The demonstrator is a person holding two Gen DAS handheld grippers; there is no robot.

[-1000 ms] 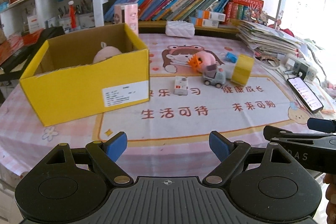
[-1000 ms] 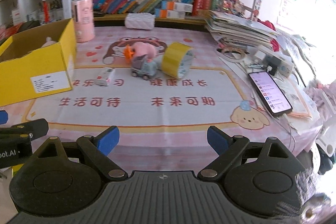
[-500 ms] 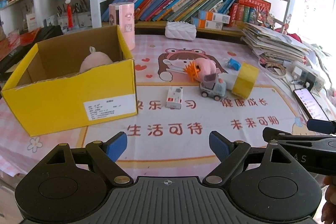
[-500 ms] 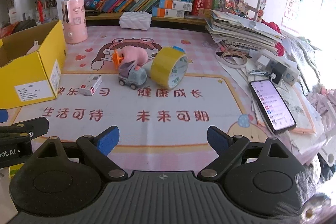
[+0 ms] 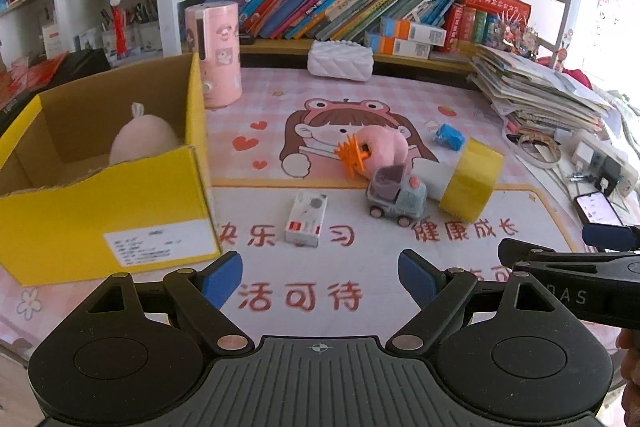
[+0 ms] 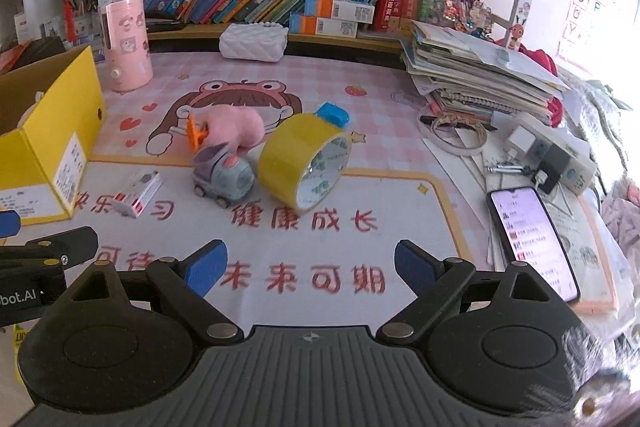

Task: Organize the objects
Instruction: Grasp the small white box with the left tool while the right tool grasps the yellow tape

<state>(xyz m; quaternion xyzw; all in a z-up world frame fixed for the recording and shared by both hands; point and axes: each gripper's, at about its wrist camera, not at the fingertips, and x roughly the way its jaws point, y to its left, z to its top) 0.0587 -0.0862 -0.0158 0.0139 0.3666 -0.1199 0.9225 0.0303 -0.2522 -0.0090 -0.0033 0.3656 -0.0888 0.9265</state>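
Both claws were just hanging over the near edge of the table mat (image 5: 400, 307) with nothing in them. The left gripper (image 5: 320, 277) had its blue pads spread wide apart, and same deal with the right gripper (image 6: 310, 267), fingers wide apart and empty.

From the left wrist view, the yellow box (image 5: 120, 211) sat at about 10 o'clock, top open, with a pink plush (image 5: 142, 139) already lying inside toward the back. Straight ahead at 12 o'clock was a small white and red carton (image 5: 306, 219) lying flat on the mat, apart from the box. A bit further at 1 o'clock the toy truck (image 5: 396, 197) stood on its wheels, touching the pink fuzzy toy (image 5: 380, 147) behind it, which had an orange spiky bit on its left side. The yellow tape roll (image 5: 472, 185) was on its edge just beside the truck on the right, and a little blue thing (image 5: 450, 137) sat behind the roll.

In the right wrist view the same cluster was at 11 to 12 o'clock, and a phone (image 6: 532, 239) with its screen lit lay at 2 o'clock. A pink cylinder (image 6: 126, 43) stood upright at the back, past the box.
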